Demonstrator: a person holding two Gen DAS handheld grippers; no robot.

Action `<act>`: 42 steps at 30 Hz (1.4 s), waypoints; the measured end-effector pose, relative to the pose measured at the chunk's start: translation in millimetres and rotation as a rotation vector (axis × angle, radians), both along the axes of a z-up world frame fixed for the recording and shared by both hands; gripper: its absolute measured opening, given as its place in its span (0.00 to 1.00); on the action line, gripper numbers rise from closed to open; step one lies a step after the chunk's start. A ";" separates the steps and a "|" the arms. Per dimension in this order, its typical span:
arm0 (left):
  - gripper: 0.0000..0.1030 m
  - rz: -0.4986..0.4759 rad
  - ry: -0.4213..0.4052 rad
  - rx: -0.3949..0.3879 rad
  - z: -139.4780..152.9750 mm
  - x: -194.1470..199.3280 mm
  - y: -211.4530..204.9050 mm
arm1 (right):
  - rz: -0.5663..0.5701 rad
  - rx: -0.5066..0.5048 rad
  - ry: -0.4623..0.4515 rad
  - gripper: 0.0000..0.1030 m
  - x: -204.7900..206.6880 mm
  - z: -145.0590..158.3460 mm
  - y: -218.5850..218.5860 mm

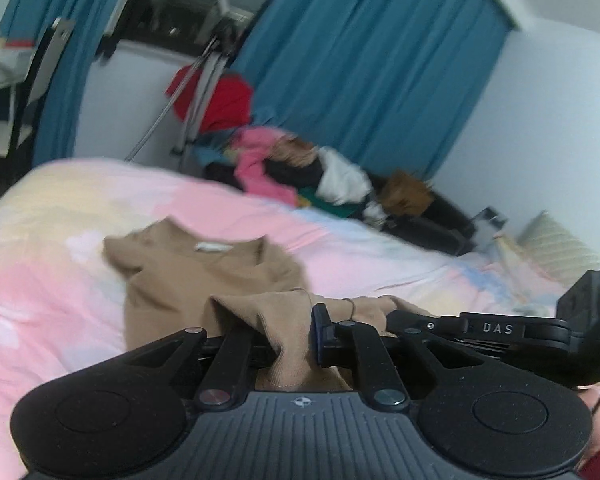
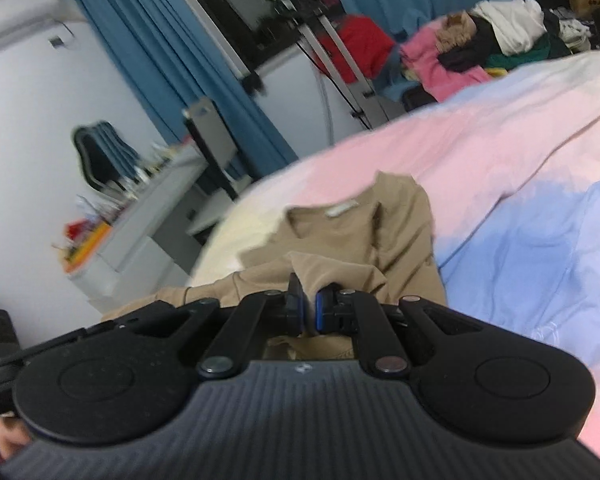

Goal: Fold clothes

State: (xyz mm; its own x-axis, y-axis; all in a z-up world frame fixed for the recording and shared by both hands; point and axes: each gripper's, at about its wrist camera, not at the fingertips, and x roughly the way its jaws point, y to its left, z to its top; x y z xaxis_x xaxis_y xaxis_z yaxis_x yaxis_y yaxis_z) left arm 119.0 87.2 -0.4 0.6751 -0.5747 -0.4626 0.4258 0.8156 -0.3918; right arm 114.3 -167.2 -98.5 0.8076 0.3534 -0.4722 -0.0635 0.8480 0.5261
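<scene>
A tan shirt (image 1: pixel 188 276) lies on the pink, yellow and blue bedspread (image 1: pixel 60 248), its collar with a white label pointing away from me. My left gripper (image 1: pixel 296 336) is shut on a bunched fold of the shirt's near edge, and cloth drapes over its left finger. In the right wrist view the same tan shirt (image 2: pixel 384 224) lies on the bedspread (image 2: pixel 500 152). My right gripper (image 2: pixel 306 308) is shut on another raised fold of its near edge. The right gripper (image 1: pixel 500 328) also shows at the right edge of the left wrist view, close beside the left one.
A pile of mixed clothes (image 1: pixel 312 168) lies past the far edge of the bed, in front of blue curtains (image 1: pixel 360 60). A red garment hangs on a metal stand (image 1: pixel 216 96). A desk with clutter (image 2: pixel 140 216) and a chair (image 2: pixel 100 152) stand to the left. A pillow (image 1: pixel 556 244) lies at right.
</scene>
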 end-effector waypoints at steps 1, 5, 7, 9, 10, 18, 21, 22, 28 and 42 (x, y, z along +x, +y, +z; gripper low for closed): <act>0.14 0.014 0.006 0.012 -11.8 11.7 -0.3 | -0.005 -0.016 0.013 0.09 11.7 -8.9 2.0; 0.15 0.037 0.055 0.068 -60.1 53.2 -6.3 | -0.035 -0.130 0.065 0.09 48.6 -43.9 15.2; 0.18 0.042 0.074 0.093 -82.1 67.8 -8.0 | -0.036 -0.186 0.085 0.09 62.8 -59.2 21.9; 0.20 0.052 0.091 0.098 -99.4 76.4 -8.0 | -0.039 -0.211 0.114 0.09 72.1 -71.3 25.9; 0.21 0.058 0.097 0.100 -107.2 80.2 -8.6 | -0.041 -0.220 0.127 0.09 75.8 -76.2 27.3; 0.55 0.050 0.045 0.177 -98.5 61.8 -15.4 | -0.050 -0.237 0.123 0.12 71.3 -76.9 29.6; 0.86 0.088 0.014 0.210 -84.9 43.6 -19.4 | -0.046 -0.248 0.098 0.26 60.9 -67.4 32.0; 0.92 0.100 -0.007 0.216 -78.9 35.5 -20.5 | -0.049 -0.252 0.081 0.34 54.9 -62.8 32.8; 1.00 0.118 -0.109 0.205 -43.7 -18.0 -21.0 | -0.060 -0.262 -0.044 0.77 7.6 -30.7 37.5; 0.99 0.135 0.309 0.015 -56.4 -67.8 9.1 | -0.107 -0.222 -0.085 0.77 -58.5 -4.2 28.9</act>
State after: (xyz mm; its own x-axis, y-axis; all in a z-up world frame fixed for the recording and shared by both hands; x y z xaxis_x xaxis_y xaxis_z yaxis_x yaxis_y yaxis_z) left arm 51.3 96.3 -56.8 0.5714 -0.4808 -0.6651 0.1764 0.8634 -0.4726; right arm 55.8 -138.4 -102.7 0.8747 0.1595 -0.4576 -0.0035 0.9463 0.3231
